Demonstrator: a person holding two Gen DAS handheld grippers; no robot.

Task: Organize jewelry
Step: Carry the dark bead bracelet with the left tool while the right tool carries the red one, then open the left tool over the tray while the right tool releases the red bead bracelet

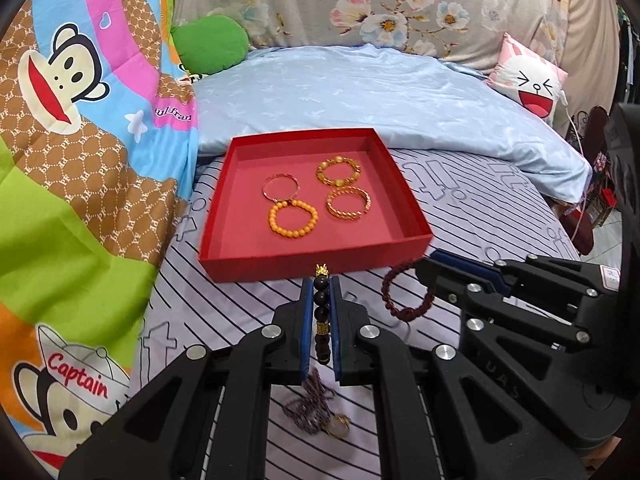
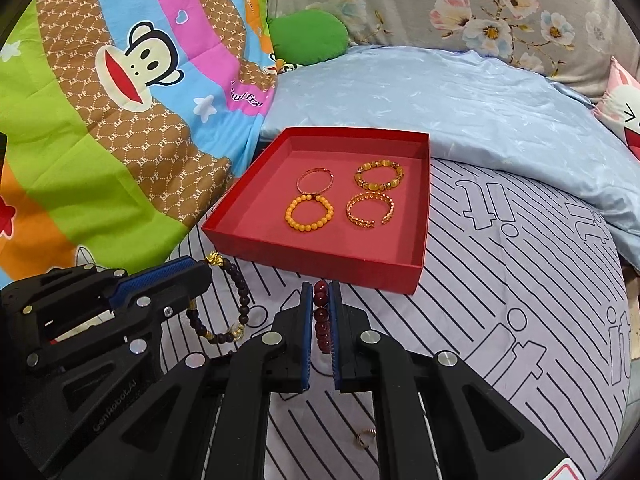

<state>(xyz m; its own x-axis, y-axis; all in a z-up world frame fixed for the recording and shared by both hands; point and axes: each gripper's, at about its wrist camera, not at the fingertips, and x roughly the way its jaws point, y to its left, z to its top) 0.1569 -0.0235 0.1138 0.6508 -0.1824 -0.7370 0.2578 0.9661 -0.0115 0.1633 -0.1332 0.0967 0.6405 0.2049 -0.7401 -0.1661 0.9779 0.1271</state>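
Nearest, on the striped lilac bedsheet (image 2: 500,280), the left gripper (image 1: 321,280) pinches a dark wooden bead bracelet with gold charms (image 1: 322,312), and the right gripper (image 2: 321,286) pinches a dark red round-bead bracelet (image 2: 321,316). Just beyond their tips sits a shallow square red cardboard box (image 2: 316,260) holding four bracelets: thin pink-gold bangle (image 2: 315,180), orange bead bracelet (image 2: 309,212), amber bead bracelet (image 2: 379,176) and open gold twisted cuff (image 2: 370,209). Behind lies a pale blue quilt (image 2: 440,100).
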